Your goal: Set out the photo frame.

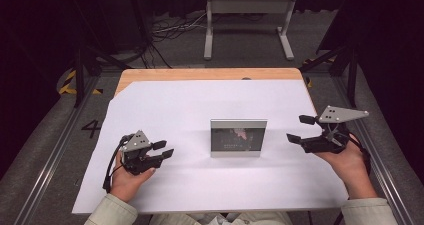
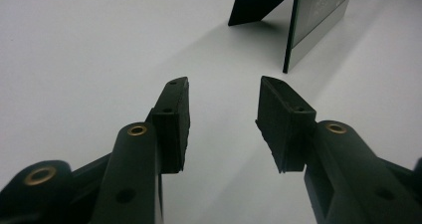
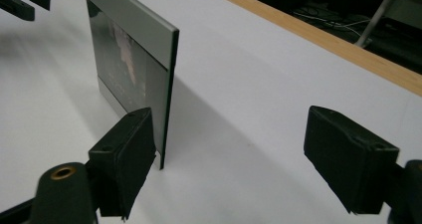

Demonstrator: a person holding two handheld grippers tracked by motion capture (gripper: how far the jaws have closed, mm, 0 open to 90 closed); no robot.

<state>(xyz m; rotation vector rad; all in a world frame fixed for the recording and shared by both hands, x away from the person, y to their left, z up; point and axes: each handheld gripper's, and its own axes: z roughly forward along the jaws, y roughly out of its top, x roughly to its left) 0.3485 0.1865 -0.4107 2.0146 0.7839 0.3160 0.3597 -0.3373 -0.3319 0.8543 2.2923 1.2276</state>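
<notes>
A small silver-edged picture frame with a dark picture stands upright in the middle of the white sheet. My left gripper rests low on the sheet to the frame's left, open and empty, pointing toward it. In the left gripper view the open gripper looks at the frame from the side, with its black back prop showing. My right gripper hangs to the frame's right, jaws wide apart. In the right gripper view the gripper is open beside the frame, whose near edge stands just beyond the left jaw.
The sheet covers a wooden table whose bare far edge shows at the back. Beyond it on the floor stand a white metal stand and loose cables. Dark tripod legs flank the table.
</notes>
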